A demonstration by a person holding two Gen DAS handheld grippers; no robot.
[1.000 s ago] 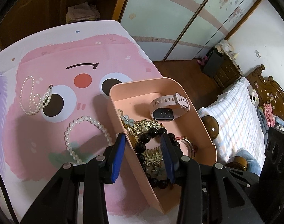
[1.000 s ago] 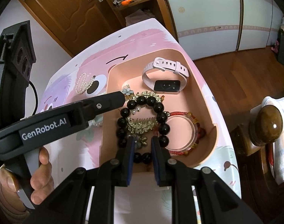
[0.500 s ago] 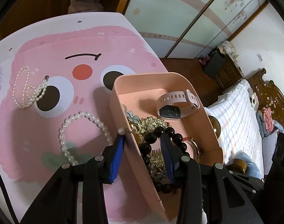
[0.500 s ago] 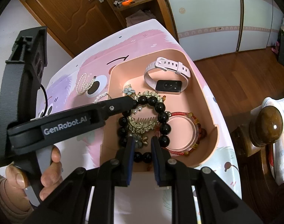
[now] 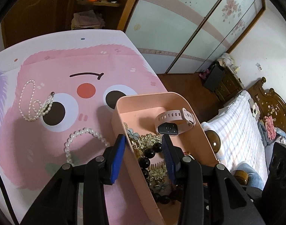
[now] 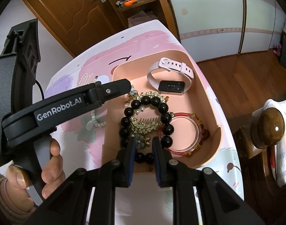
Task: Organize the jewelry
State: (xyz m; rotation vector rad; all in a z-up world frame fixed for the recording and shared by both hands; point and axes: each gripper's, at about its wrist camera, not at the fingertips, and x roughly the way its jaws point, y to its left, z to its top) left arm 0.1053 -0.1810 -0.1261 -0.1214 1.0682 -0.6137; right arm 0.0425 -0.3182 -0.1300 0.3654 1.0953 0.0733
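A pink tray (image 5: 148, 95) (image 6: 204, 97) on the cartoon mat holds a pink watch (image 5: 173, 121) (image 6: 171, 78), a gold comb (image 6: 146, 123), a red string bracelet (image 6: 182, 131) and a black bead bracelet (image 6: 165, 118). My left gripper (image 5: 143, 140) is open and straddles the tray's left wall, one finger outside and one inside. My right gripper (image 6: 143, 150) is over the tray's near end, and two black beads fill the gap between its pads. A pearl bracelet (image 5: 82, 136) and a pearl necklace (image 5: 32, 105) lie on the mat, left of the tray.
A person's hand (image 6: 49, 168) holds the left gripper's handle. The table edge runs just right of the tray, with a wooden bedpost knob (image 6: 270, 127) and a bed (image 5: 242, 131) beyond. Wardrobe doors and a shelf stand behind the table.
My left gripper has crept forward along the tray's left wall toward the watch and tipped a little. The right gripper and the jewelry in the tray have not moved.
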